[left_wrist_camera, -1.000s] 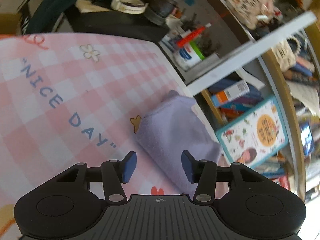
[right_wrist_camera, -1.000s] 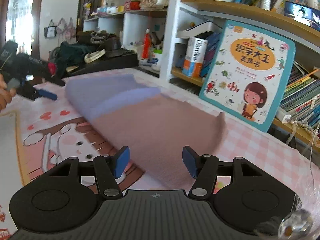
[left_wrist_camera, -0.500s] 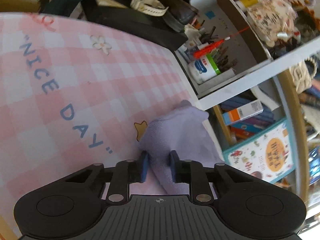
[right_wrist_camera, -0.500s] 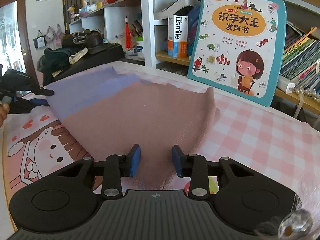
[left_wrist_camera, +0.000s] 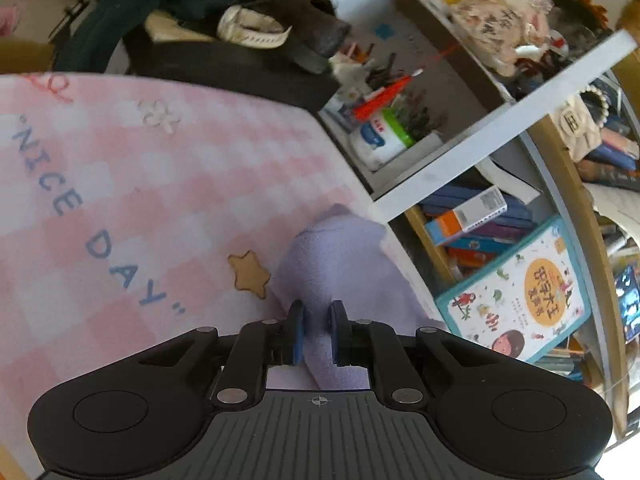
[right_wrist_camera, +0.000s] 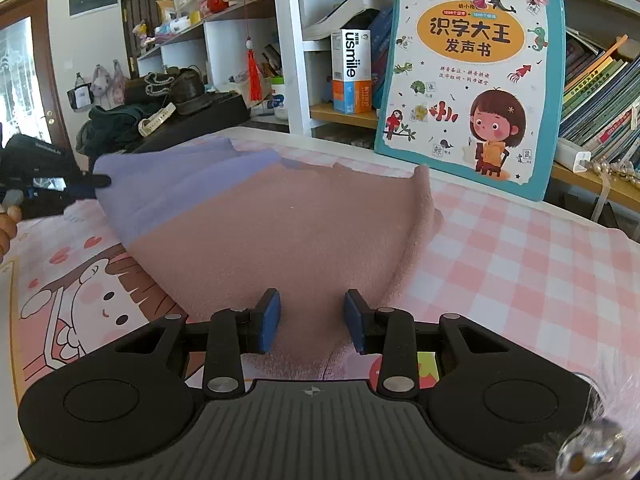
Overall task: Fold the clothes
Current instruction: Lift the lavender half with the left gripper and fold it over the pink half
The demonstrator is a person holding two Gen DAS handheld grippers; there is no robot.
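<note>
Left gripper (left_wrist_camera: 316,332), black with blue pads, is found clamped on the lilac end of a soft fleece cloth, half lilac and half dusty pink (right_wrist_camera: 280,232); its jaws have just been closing, and the fabric is seen bunched between them. Right gripper (right_wrist_camera: 312,320) is set over the pink end of the same cloth, near its front edge. Its jaws stand part-way apart, with a raised fold of pink fabric between the pads; whether the pads press on it cannot be told. The cloth is spread on a pink-and-white checked table cover with cartoon print (right_wrist_camera: 520,264), near its far edge, in front of a teal-bordered children's picture book (right_wrist_camera: 472,80) propped against the shelves.
</note>
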